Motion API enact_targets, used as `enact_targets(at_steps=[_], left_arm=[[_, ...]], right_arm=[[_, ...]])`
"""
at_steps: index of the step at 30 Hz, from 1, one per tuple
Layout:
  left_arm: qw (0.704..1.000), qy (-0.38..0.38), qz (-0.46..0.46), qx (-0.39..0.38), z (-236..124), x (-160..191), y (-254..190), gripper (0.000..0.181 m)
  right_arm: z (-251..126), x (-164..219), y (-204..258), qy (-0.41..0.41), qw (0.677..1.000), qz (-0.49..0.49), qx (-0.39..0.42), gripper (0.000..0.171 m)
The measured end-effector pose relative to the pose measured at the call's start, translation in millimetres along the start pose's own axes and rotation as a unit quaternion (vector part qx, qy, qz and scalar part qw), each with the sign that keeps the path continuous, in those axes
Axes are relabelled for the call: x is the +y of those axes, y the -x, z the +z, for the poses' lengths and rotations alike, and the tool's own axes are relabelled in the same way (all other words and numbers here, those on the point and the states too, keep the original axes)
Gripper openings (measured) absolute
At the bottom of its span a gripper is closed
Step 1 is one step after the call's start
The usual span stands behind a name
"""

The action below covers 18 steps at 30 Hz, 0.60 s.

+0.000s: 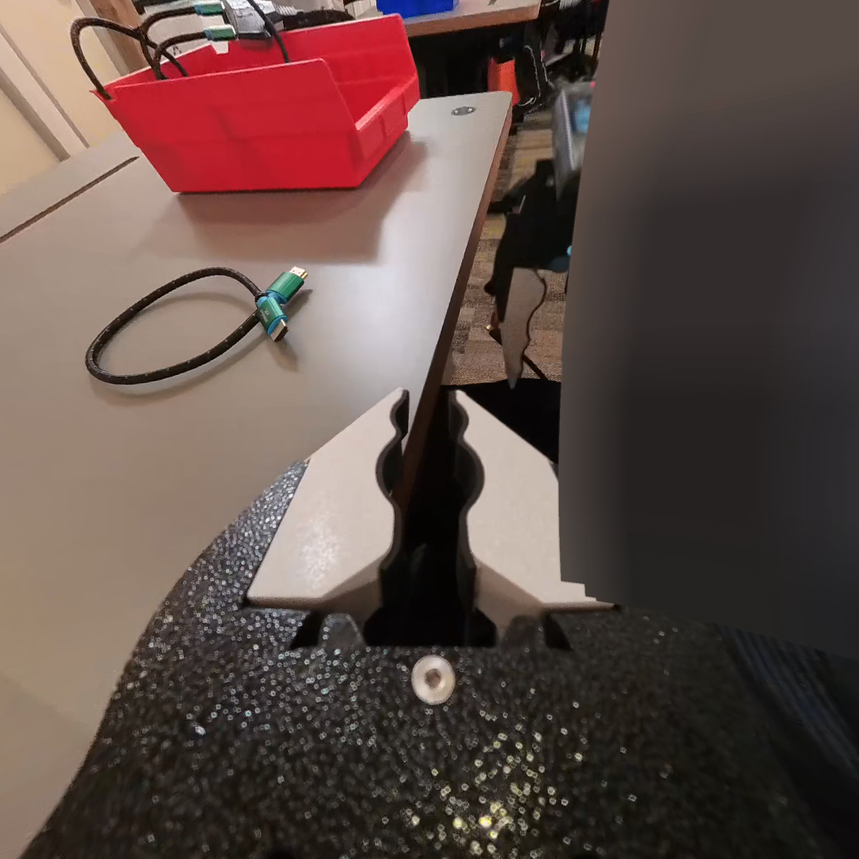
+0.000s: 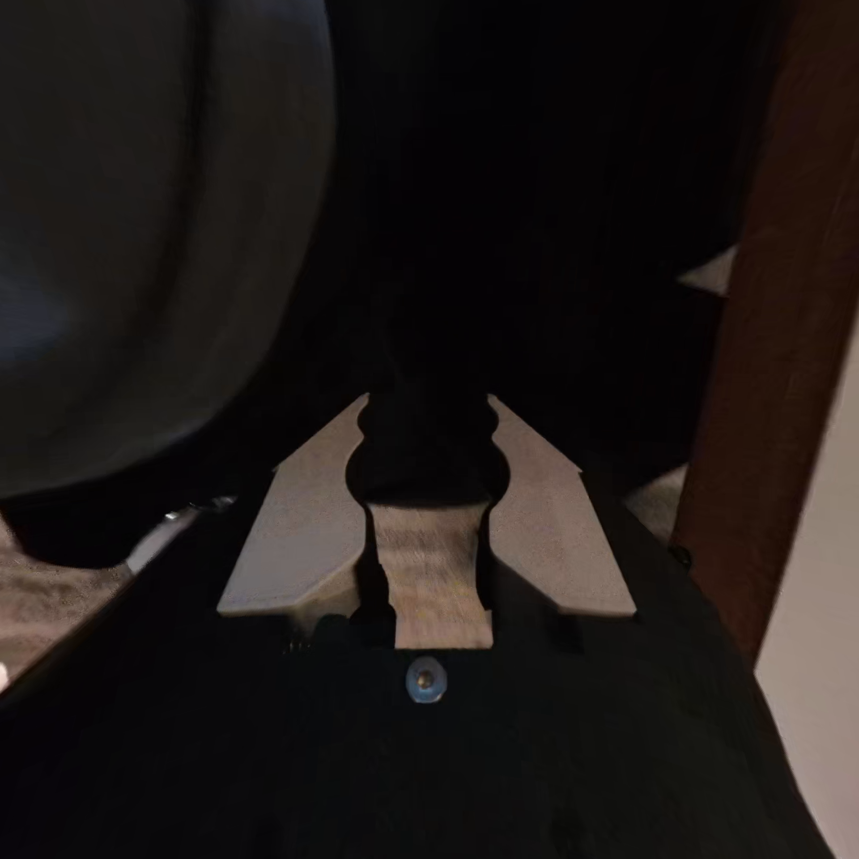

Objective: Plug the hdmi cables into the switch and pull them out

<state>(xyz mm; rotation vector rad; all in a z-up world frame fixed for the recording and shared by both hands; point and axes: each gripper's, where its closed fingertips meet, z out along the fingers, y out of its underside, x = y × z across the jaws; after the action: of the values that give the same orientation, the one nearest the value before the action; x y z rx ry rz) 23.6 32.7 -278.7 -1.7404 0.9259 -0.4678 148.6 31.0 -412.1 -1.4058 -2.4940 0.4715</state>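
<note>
In the left wrist view a black braided HDMI cable lies looped on the grey table, its two green plugs crossed and free. A silver switch sits at the far side of the red bin, with two green plugs at its side and their cables arching over the bin. My left gripper is open and empty, over the table's right edge, well short of the cable. My right gripper is open and empty, pointing into a dark space below table level. No cable or switch shows in the right wrist view.
The table's brown edge runs up the middle of the left wrist view, with carpet and dark gear on the floor beyond. In the right wrist view a brown table edge stands at the right and carpet lies below.
</note>
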Motion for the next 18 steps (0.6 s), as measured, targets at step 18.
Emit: enact_targets(at_steps=[18], left_arm=[[0.973, -0.118, -0.185, 0.074, -21.3, -32.8, -2.1, 0.029]], right_arm=[[-141.8, -98.9, -7.7, -0.163, 0.966, -0.146, 0.136, 0.0]])
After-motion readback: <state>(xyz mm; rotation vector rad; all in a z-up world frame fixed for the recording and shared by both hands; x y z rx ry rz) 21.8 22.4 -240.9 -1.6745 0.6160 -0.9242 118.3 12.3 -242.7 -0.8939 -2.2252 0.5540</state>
